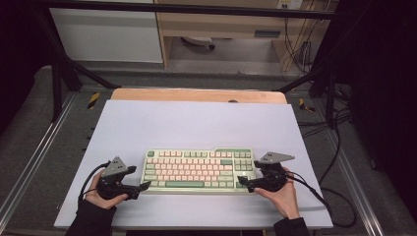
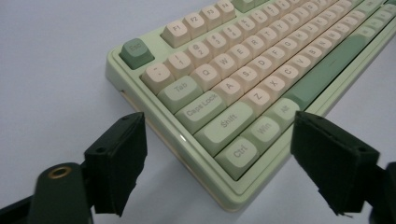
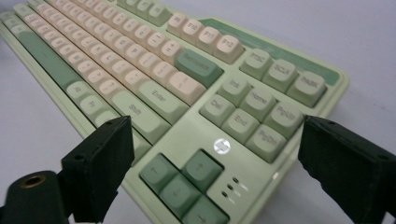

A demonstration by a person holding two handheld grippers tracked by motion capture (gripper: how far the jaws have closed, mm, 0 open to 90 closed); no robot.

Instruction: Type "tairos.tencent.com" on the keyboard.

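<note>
- Between the jaws of the left gripper (image 2: pixel 215 158), which stand wide apart with nothing pressed, sits the near left corner of the keyboard (image 2: pixel 261 84); the Ctrl key lies just ahead of the pads, and neither pad touches the case as far as the left gripper view shows
- Just ahead of the right gripper (image 3: pixel 205 168), likewise spread and holding nothing, lies the keyboard's arrow-key corner, with the jaws to either side of it
- Farther out, in the high view, the keyboard (image 1: pixel 199 170) lies flat and square on the pale tabletop (image 1: pixel 196 123), the left gripper (image 1: pixel 145 186) at its left end and the right gripper (image 1: pixel 242 182) at its right end
- Judged from this: both hands are lined up at the ends, so the approach looks done; closing on the two ends and any lift or shift of the keyboard are left to do
</note>
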